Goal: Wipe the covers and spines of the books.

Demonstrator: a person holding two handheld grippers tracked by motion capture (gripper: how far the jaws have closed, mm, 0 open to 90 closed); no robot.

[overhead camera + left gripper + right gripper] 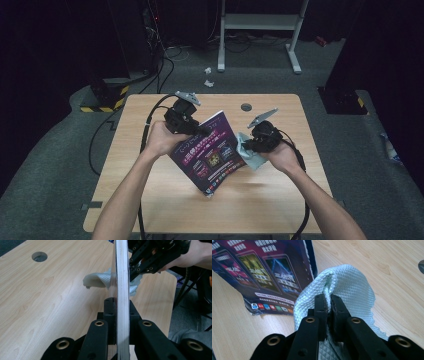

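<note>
One book and one cloth, each pinched in a tool above the desk.

Our left tool is pressed onto the book, held tilted over the middle of the desk; its long axis runs from far-left toward near-right, purple cover up, lower corner touching the wood. Our right tool pinches one pale blue-green cloth, which touches the book's right edge. We count one round hole in the desk.

a light wooden surface has a round hole near its far edge. beyond it, on the grey carpet, stand a white metal frame and crumpled paper scraps.
</note>
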